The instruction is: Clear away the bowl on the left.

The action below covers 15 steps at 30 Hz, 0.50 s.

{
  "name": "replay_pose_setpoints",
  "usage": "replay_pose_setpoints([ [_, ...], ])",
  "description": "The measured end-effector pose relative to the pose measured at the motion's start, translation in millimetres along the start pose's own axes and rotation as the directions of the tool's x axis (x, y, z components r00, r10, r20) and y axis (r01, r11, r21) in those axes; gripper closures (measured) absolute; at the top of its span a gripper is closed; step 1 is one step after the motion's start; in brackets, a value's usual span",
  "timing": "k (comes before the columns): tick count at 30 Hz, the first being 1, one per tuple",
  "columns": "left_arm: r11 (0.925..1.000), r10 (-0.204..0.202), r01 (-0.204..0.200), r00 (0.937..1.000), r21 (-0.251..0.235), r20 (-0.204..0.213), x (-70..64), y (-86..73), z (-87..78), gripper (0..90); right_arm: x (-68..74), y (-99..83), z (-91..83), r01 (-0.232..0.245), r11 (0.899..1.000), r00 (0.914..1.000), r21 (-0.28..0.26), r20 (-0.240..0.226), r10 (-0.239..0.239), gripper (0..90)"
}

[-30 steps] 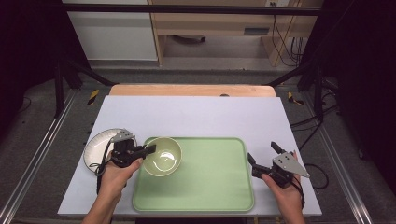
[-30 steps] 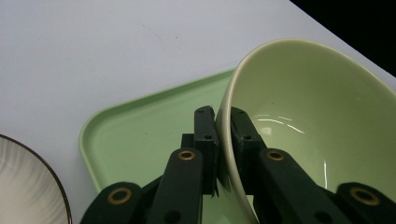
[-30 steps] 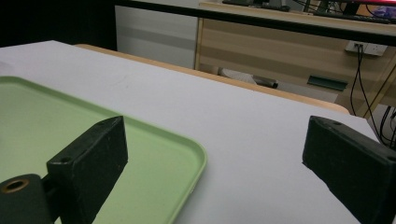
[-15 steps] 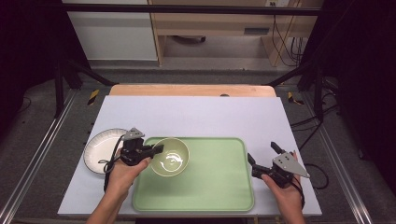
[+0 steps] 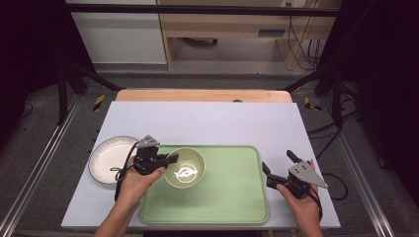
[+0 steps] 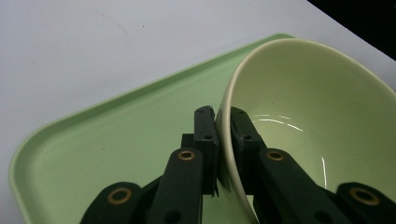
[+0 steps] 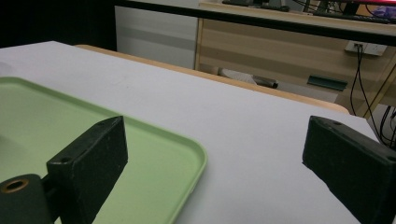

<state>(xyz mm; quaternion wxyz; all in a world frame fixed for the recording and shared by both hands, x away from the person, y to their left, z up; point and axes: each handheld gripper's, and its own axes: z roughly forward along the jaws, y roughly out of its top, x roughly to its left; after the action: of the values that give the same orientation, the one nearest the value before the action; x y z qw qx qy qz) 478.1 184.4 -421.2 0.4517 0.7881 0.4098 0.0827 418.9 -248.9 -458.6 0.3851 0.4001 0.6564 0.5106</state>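
Over the green tray (image 5: 232, 197), left gripper (image 5: 168, 159) is clamped on the bowl (image 5: 185, 167) rim; the bowl appears carried, set-down apparently outstanding. White plate (image 5: 106, 158) sits beside the tray. Right gripper (image 5: 276, 165) idle, jaws apart

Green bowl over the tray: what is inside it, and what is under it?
Inside the green bowl, a pale glare patch, apparently reflected light, and one jaw of the left gripper, clamped on its rim. Beneath lies the green tray; the bowl's base is hidden, so contact is unclear.
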Motion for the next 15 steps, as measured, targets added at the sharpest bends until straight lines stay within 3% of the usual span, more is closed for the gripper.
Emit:
replay_pose_setpoints([
  [15, 0.9964, 0.048, -0.05, 0.998, 0.068, 0.04, -15.5, -0.6, 20.4, 83.3, -0.1, -0.9, 0.9, -0.003, 1.0, 1.0, 0.005, 0.001, 0.003, 7.0],
])
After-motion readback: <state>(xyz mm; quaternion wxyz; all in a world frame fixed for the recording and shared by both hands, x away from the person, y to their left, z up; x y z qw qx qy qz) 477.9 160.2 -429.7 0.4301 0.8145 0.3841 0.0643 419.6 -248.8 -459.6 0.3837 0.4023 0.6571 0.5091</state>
